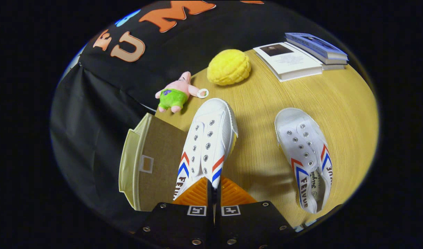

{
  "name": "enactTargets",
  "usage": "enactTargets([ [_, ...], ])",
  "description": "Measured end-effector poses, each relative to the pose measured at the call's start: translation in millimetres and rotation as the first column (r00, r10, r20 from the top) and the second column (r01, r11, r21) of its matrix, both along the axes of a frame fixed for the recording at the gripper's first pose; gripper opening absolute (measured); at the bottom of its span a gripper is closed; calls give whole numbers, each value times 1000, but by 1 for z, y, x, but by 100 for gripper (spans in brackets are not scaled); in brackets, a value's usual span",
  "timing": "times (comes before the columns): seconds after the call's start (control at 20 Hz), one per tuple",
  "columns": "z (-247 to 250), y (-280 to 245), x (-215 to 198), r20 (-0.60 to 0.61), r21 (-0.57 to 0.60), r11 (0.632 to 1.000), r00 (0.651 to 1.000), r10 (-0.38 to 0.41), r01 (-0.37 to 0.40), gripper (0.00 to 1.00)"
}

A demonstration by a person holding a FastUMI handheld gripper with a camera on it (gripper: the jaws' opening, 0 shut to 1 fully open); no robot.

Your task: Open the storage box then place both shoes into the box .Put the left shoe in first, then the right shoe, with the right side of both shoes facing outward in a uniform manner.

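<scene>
Where orange fingers (196, 195) meet, heel of held shoe (207, 141) is hidden; gripper (214, 193) clamped on its collar, toe raised forward above table (339, 103). Second shoe (306, 155) lies beside. Storage box (152, 162) partly hidden behind held shoe.

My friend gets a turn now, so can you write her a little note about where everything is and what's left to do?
Tool: shut on one shoe, gripping its rear edge between the orange fingers; it seems lifted, toe pointing away.
Box: beside the held shoe, at the table edge. Whether the lid is open is hard to tell from here.
Second shoe: lying on the table, on the other side of the tool, untouched.
Done: first shoe picked up.
Left: put the held shoe in the box, then the second one, right sides facing outward.
Plush toy, yellow bun and books sit beyond; avoid them.
</scene>
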State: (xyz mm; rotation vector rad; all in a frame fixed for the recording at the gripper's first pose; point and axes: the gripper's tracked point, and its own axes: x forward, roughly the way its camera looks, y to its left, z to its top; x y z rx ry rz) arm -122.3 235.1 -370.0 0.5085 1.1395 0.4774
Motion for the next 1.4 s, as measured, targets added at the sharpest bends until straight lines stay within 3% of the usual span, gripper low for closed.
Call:
enactTargets([
  [0.35,99,64,7,163,71,991,981,103,-115,1],
  [0.5,118,103,7,217,72,979,961,171,-190,1],
  [0.85,108,179,-8,261,8,937,905,335,-349,1],
  [1.4,64,228,-48,174,-144,838,820,545,-526,2],
])
